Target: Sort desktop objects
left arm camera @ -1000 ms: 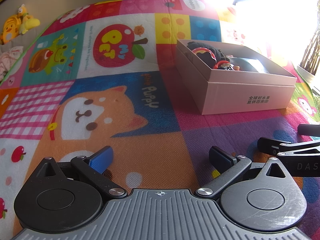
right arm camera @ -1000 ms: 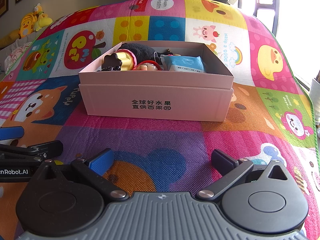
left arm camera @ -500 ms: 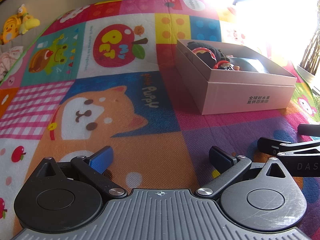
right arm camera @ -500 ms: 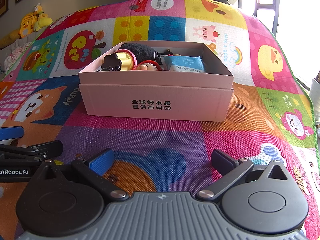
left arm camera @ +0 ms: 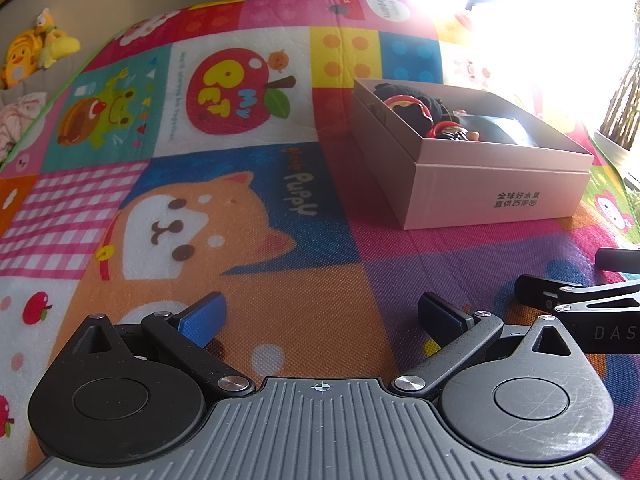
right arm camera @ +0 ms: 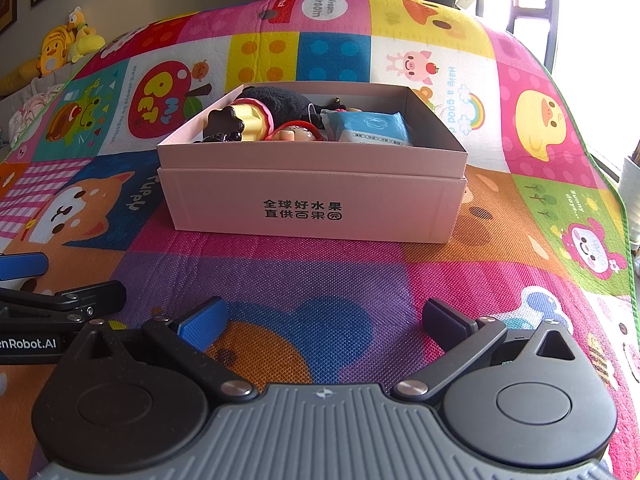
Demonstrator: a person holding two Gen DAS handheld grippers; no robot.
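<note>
A pink cardboard box [right arm camera: 312,208] with black Chinese print sits on the colourful play mat; it also shows in the left wrist view [left arm camera: 496,196] at the right. Inside lie a black plush [right arm camera: 280,102], a yellow cup-shaped toy [right arm camera: 250,124], a small doll head [right arm camera: 298,132] and a blue tissue pack [right arm camera: 370,128]. My left gripper [left arm camera: 320,316] is open and empty, low over the mat, left of the box. My right gripper [right arm camera: 324,320] is open and empty, in front of the box. Each gripper shows at the edge of the other's view.
The play mat [right arm camera: 320,280] covers the whole surface. Yellow plush toys [right arm camera: 64,48] sit beyond its far left edge. Strong window glare washes out the far right of the left wrist view. A white container [right arm camera: 632,196] stands off the mat's right edge.
</note>
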